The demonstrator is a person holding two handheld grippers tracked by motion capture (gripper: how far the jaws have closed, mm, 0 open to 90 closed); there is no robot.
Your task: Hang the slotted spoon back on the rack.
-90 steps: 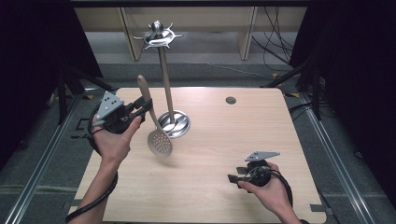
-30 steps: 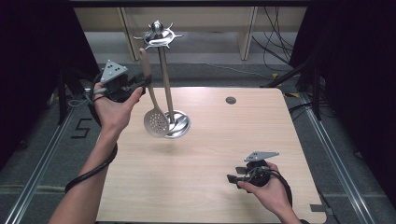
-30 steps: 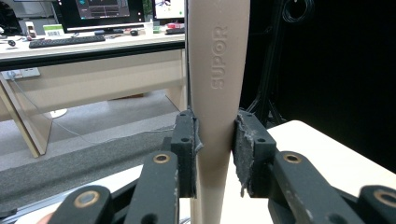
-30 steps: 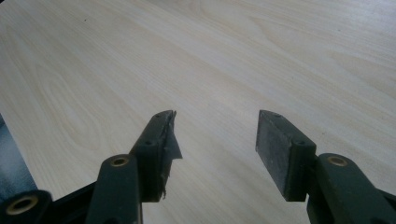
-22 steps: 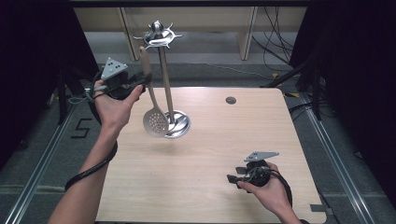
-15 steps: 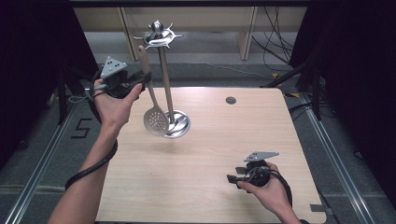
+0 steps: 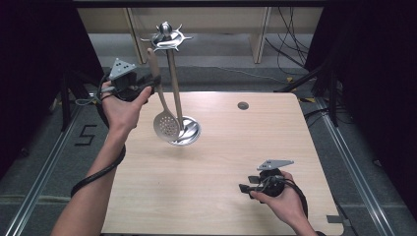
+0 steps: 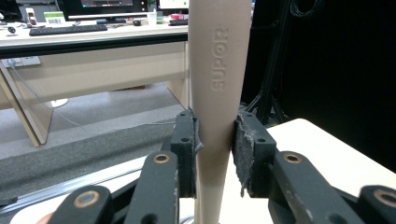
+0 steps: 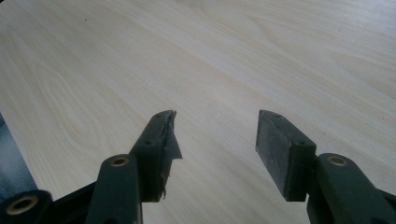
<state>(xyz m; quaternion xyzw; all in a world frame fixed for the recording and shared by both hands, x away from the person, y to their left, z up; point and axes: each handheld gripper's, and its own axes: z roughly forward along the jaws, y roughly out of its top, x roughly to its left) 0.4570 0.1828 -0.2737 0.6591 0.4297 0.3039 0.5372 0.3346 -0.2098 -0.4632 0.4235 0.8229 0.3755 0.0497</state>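
Observation:
A slotted spoon (image 7: 166, 124) with a beige handle (image 8: 215, 70) marked SUPOR hangs upright in the air, and my left gripper (image 7: 153, 83) is shut on that handle just left of a metal utensil stand (image 7: 173, 73). The spoon's perforated bowl hovers over the stand's round base (image 7: 189, 133). The stand's hook crown (image 7: 166, 37) is level with the handle's top. In the left gripper view the pads (image 8: 187, 140) squeeze the handle from both sides. My right gripper (image 7: 244, 187) rests low on the table near the front right, open, with nothing between its fingers (image 9: 158, 149).
The light wooden table (image 7: 226, 157) has a small dark round hole (image 7: 242, 105) near its far edge. Beyond the table lie a desk frame, cables and floor rails. Dark curtains flank both sides.
My left gripper has lifted the slotted spoon from low over the table up and toward the stand's top. The right gripper has stayed still.

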